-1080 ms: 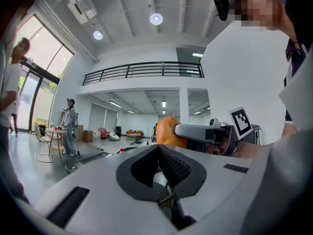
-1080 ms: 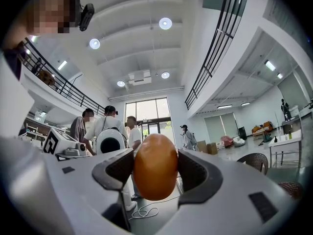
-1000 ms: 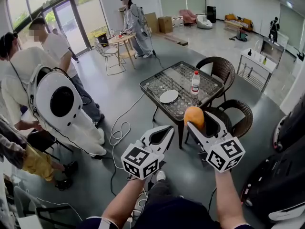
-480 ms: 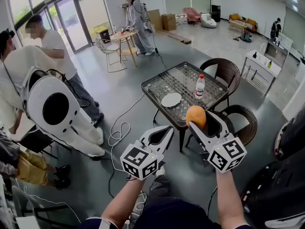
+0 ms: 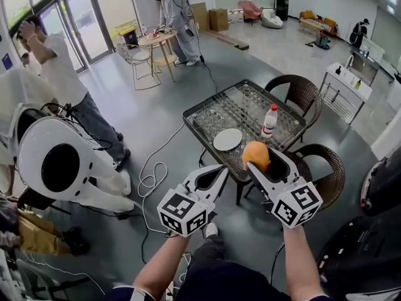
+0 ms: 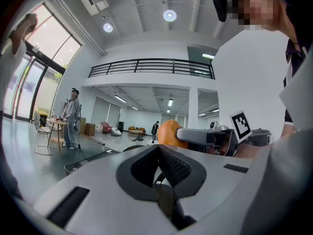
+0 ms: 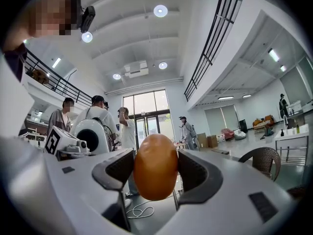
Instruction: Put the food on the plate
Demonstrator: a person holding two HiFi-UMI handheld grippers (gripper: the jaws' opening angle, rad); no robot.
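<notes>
An orange, egg-shaped piece of food (image 5: 255,154) is clamped between the jaws of my right gripper (image 5: 259,162), held in the air in front of the near edge of the glass-topped table (image 5: 241,102). The right gripper view shows the same food (image 7: 155,166) filling the gap between the pads. A white round plate (image 5: 227,139) lies on the table's near half, beyond and left of the food. My left gripper (image 5: 219,171) hovers beside the right one, jaws shut with nothing between them (image 6: 159,150). The left gripper view also catches the food (image 6: 167,132) off to its right.
A plastic bottle (image 5: 269,121) with a red cap stands on the table right of the plate. Wicker chairs (image 5: 304,93) (image 5: 327,163) sit at the table's right side. A white rounded machine (image 5: 59,162), a floor cable (image 5: 150,179) and people stand at the left.
Both grippers keep their pose and the right one still holds the food. The scene has slid in view: the table sits slightly closer and the white machine has shifted toward the left edge.
</notes>
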